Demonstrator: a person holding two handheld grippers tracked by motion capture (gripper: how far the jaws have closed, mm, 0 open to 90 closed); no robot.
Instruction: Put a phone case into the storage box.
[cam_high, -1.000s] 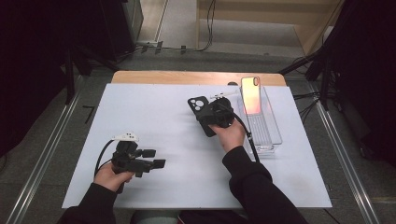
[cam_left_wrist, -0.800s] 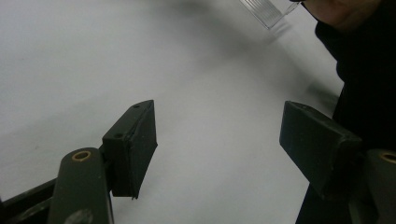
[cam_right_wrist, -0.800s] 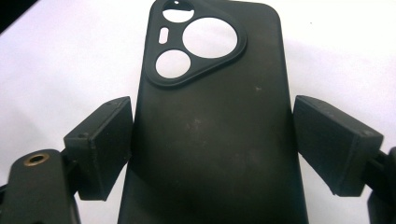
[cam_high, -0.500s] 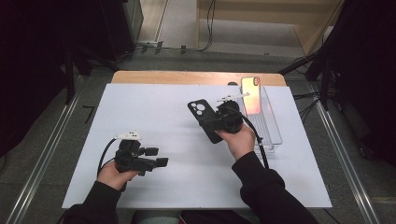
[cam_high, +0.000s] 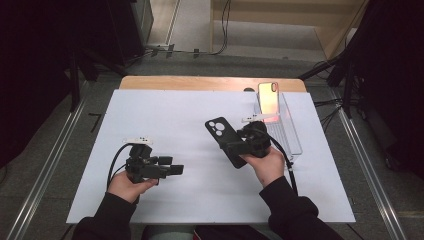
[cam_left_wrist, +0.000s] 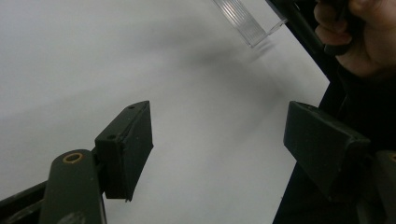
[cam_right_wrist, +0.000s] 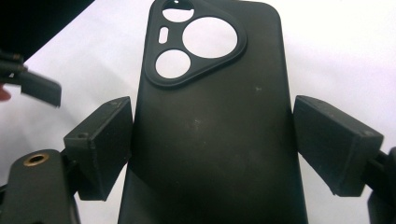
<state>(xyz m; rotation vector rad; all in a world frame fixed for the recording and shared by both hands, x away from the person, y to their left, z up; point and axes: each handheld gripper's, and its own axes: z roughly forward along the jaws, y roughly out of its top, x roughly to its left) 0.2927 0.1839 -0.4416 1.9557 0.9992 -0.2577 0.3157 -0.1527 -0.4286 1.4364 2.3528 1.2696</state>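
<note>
Two grippers in play: the right gripper (cam_right_wrist: 212, 144) clamps a black phone case (cam_high: 225, 140) by its long edges. The left gripper (cam_left_wrist: 219, 140) has just widened, empty. Fitting apparently remains, as the phone (cam_high: 268, 102) stands in the clear tray (cam_high: 292, 135), far right.

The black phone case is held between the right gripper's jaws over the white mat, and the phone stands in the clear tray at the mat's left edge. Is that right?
One detail is wrong: the clear tray with the phone sits at the white mat's right edge, not its left, as the high view shows. The black phone case is indeed between the right gripper's jaws over the mat.
</note>
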